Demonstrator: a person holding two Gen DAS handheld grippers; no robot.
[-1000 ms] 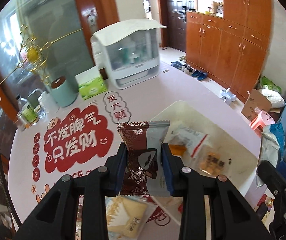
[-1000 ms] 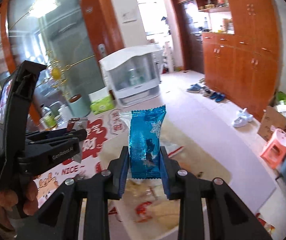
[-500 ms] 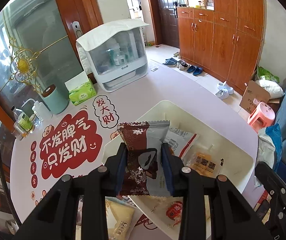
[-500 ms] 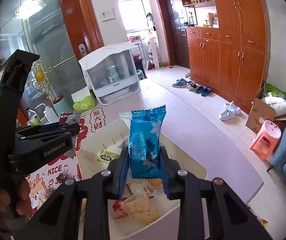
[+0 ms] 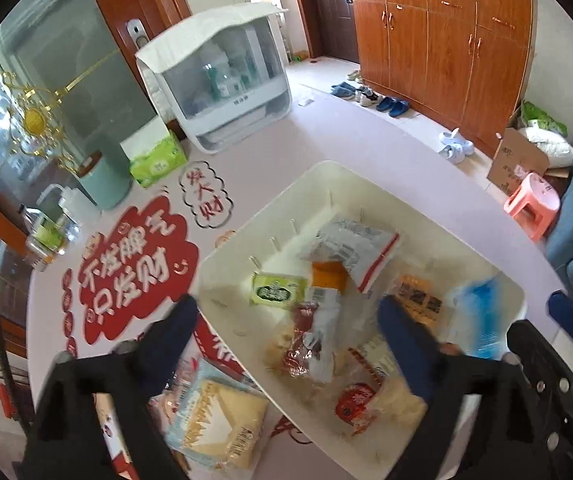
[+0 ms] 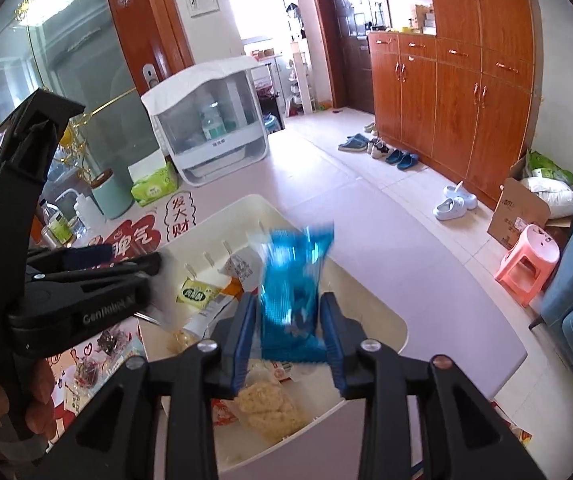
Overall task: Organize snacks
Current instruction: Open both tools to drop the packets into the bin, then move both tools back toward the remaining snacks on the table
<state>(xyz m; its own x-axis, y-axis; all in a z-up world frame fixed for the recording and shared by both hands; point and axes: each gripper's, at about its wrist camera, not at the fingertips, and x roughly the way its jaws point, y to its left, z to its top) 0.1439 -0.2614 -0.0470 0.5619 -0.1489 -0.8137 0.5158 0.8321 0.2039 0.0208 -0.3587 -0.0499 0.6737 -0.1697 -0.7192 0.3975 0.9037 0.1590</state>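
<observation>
Pink round tabletop (image 5: 386, 148) with red slogan stickers was my work surface, and the cream rectangular plastic bin (image 5: 366, 174) sat on it, already part full of snack packets.

My left gripper (image 5: 286, 312) had just been opening and stood wide apart over the bin with nothing between the jaws. The brown-and-white snack pouch (image 5: 314, 340) lay inside on the pile, blurred, so I judged it freshly dropped.

My right gripper (image 6: 288, 320) had also just been opening. The shiny blue foil packet (image 6: 292, 280) was between the jaws, smeared with motion and leaning right; the pads did not look pressed on it. I read it as released, mid-fall.

Risks as I saw them:
- The blue packet sat toward the bin's right wall. If it tipped further it could catch the rim or go over onto the table.
- Both grippers were close together over one bin, so pulling out carelessly could knock them against each other.
- The square yellow biscuit pack (image 5: 222, 420) and other packets lay outside the bin's near-left corner, under the left gripper. A low sweep could shove them toward the table edge.
- Piled packets might slide when the next one landed.
</observation>
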